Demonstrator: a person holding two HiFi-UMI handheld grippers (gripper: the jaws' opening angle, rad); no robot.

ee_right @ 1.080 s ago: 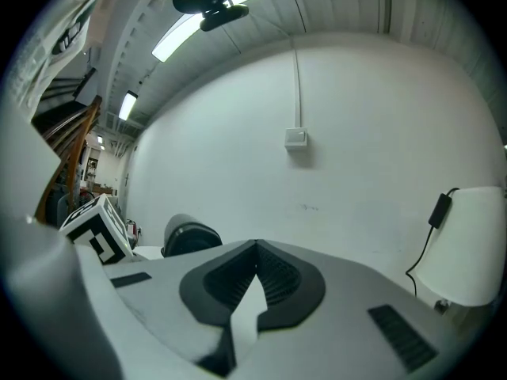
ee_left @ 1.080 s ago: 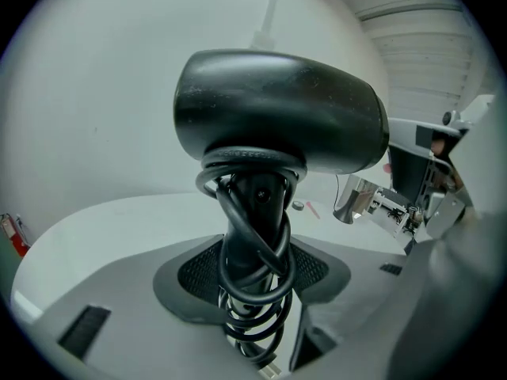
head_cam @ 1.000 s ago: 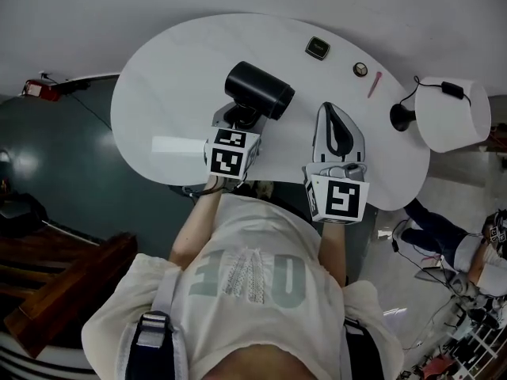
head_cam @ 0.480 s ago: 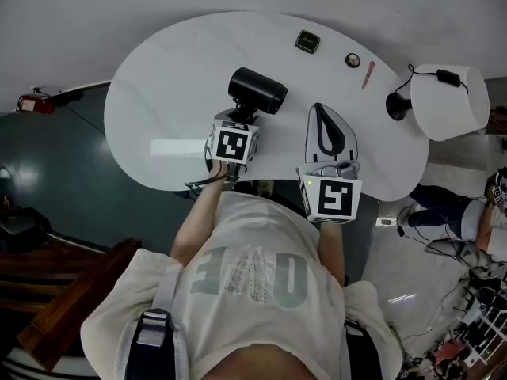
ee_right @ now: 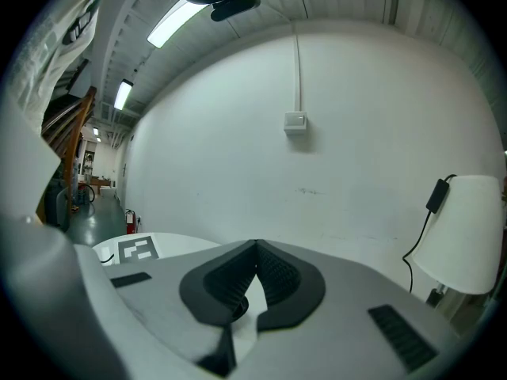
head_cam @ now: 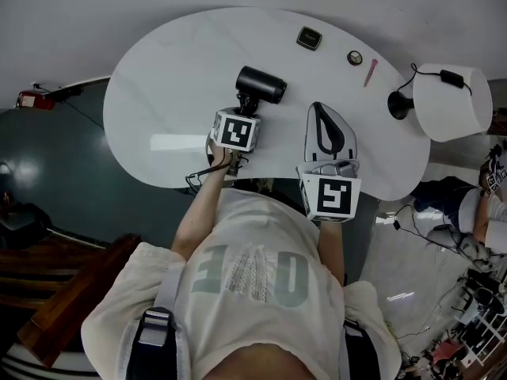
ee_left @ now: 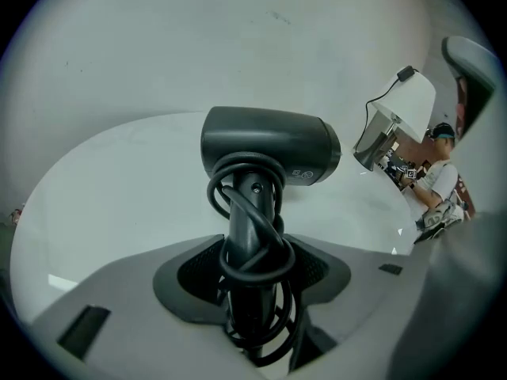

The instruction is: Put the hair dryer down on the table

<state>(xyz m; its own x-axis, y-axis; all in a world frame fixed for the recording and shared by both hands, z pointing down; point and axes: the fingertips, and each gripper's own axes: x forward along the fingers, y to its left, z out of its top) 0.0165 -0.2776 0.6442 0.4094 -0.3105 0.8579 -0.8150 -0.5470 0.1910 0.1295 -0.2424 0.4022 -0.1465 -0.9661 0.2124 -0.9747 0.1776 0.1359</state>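
Hair dryer lowered toward bare table middle, edges well clear; left tool clamps handle; right tool closed, empty.

**Cream shirt, grey jaws, marker cubes**

The person is wearing a loose cream short-sleeved shirt carrying big grey-green letters across the front. Dark straps with grey buckles are running over both shoulders. The left gripper and the right gripper are both showing broad pale grey jaws, lined with black ribbed pads and dotted with small black rectangular insets. Each is carrying a white cube printed with black square markers: the left cube and the right cube.
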